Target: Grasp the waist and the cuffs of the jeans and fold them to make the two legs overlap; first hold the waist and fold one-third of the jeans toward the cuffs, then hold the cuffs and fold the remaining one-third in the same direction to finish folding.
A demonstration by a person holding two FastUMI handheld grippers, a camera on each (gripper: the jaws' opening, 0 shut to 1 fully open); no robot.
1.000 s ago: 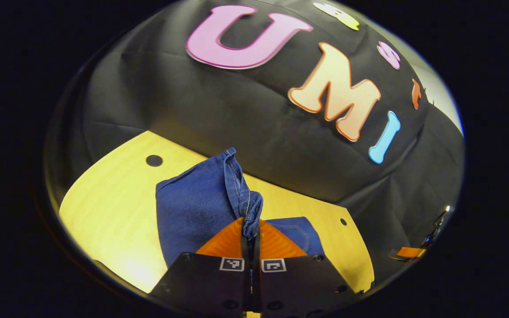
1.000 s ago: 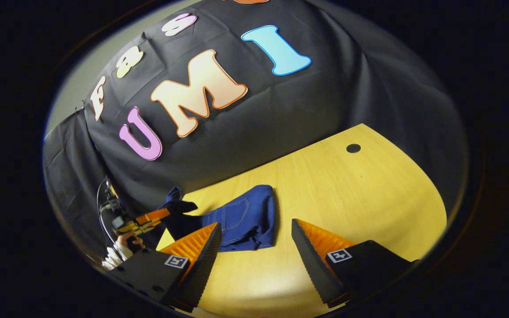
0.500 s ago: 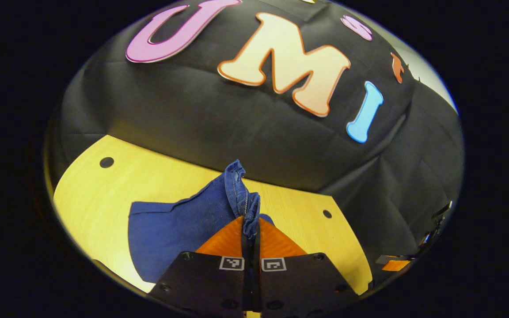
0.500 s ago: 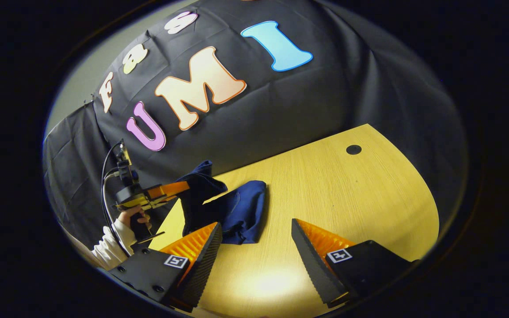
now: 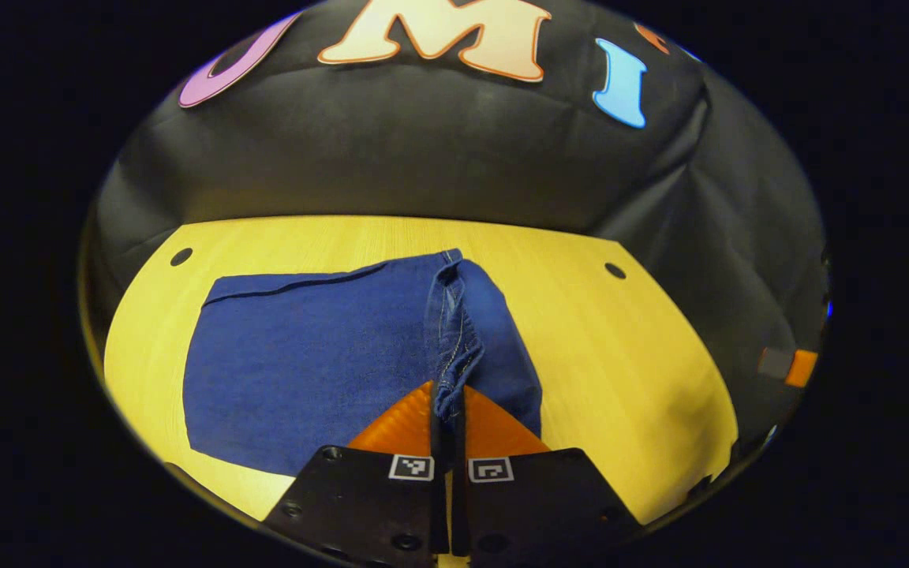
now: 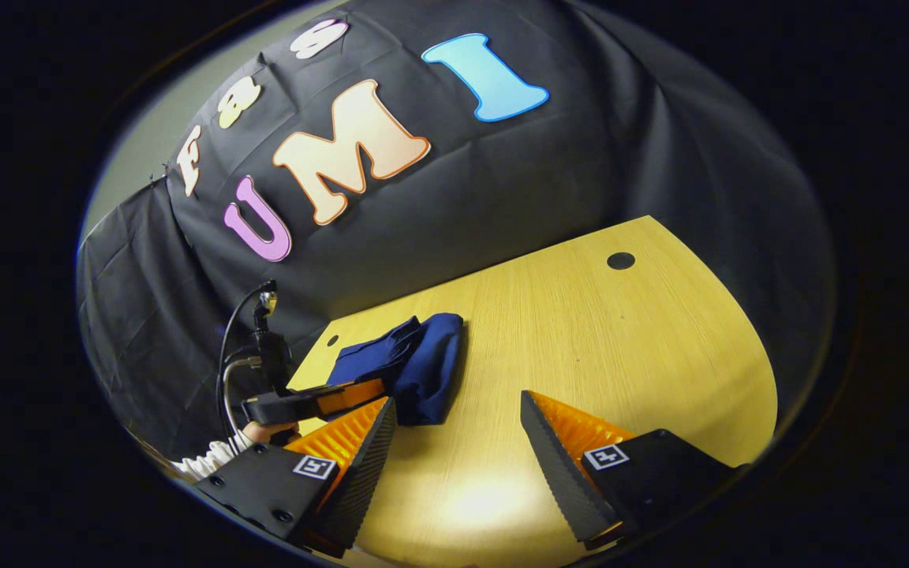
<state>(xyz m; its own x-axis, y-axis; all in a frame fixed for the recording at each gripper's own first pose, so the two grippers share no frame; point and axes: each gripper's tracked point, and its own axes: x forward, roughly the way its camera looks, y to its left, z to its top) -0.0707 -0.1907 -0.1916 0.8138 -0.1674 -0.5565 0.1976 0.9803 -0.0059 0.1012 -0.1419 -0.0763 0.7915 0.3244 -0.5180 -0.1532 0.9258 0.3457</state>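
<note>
The dark blue jeans (image 5: 320, 355) lie folded into a flat block on the wooden table (image 5: 620, 355). My left gripper (image 5: 448, 398) is shut on a bunched hem edge of the jeans, low over the cloth near its right side. In the right gripper view the jeans (image 6: 415, 367) are a small folded pile at the table's left part, and the left gripper (image 6: 379, 388) reaches them from the left, held by a hand (image 6: 265, 432). My right gripper (image 6: 458, 410) stands open above bare table, to the right of the jeans and apart from them.
The table (image 6: 620, 355) has round holes (image 6: 621, 260) near its corners, also visible as a hole (image 5: 181, 256) at far left and another hole (image 5: 615, 270) at far right. Black cloth walls close the table on the far sides. A cable (image 6: 233, 339) rises from the left gripper.
My left gripper has carried the held jeans edge down and over, so the lifted cloth now lies flat on the folded block. The right gripper has stayed open and nearly still.
</note>
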